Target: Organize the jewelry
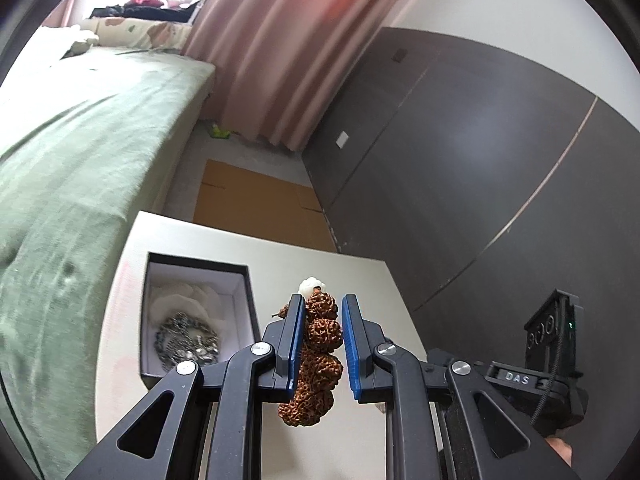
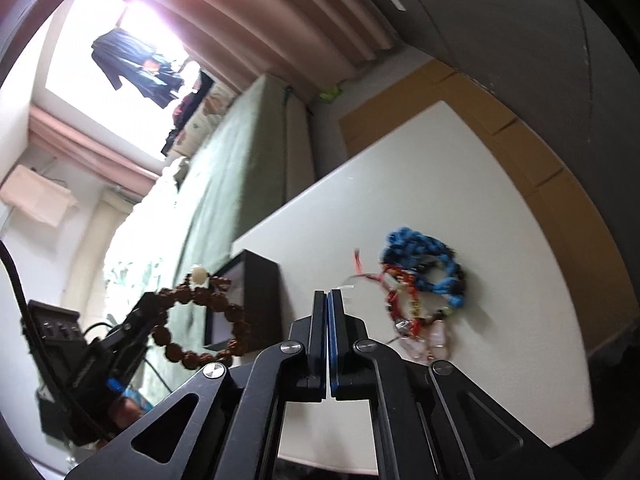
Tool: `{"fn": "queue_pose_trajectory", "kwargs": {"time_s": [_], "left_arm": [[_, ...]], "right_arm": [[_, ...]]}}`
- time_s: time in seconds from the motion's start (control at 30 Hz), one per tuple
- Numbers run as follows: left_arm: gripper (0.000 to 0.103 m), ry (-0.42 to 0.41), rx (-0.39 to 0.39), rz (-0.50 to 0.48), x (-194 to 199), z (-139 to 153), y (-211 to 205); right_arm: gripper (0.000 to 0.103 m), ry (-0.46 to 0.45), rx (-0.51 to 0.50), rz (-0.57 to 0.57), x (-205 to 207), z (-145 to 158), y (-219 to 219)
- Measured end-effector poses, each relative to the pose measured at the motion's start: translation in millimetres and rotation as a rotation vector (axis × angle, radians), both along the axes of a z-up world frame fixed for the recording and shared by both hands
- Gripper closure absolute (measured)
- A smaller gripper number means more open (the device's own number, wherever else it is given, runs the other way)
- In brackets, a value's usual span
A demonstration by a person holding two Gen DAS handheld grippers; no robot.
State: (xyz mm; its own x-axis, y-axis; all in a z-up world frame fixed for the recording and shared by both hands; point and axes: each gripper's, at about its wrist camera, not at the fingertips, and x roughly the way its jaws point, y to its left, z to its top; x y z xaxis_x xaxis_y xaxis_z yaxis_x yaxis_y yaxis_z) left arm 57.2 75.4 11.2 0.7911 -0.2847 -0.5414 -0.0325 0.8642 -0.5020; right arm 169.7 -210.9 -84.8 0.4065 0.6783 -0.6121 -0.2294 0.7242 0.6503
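My left gripper (image 1: pixel 322 308) is shut on a brown rough-bead bracelet (image 1: pixel 316 356) with one white bead, held above the white table (image 1: pixel 360 280), right of an open black jewelry box (image 1: pixel 198 312). The box holds a silver chain (image 1: pixel 188 340) on white lining. In the right wrist view the same bracelet (image 2: pixel 200 316) hangs as a ring from the left gripper, beside the box (image 2: pixel 248 304). My right gripper (image 2: pixel 327 300) is shut and empty, just left of a pile of blue, red and crystal bracelets (image 2: pixel 420 284) lying on the table (image 2: pixel 500 208).
A bed with a green cover (image 1: pixel 72 168) stands left of the table. Flat cardboard (image 1: pixel 256 204) lies on the floor beyond it. A dark wardrobe (image 1: pixel 480 152) and pink curtains (image 1: pixel 280 40) are behind.
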Motion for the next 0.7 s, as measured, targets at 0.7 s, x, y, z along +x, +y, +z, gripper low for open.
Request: {"fn": "queue_pose_trajectory", "kwargs": {"time_s": [0.7], "left_arm": [[0.084, 0.022, -0.034, 0.102, 27.2, -8.2, 40.4]], "right_arm": [[0.061, 0.135, -0.229, 0.047, 29.4, -48.0, 49.0]]}}
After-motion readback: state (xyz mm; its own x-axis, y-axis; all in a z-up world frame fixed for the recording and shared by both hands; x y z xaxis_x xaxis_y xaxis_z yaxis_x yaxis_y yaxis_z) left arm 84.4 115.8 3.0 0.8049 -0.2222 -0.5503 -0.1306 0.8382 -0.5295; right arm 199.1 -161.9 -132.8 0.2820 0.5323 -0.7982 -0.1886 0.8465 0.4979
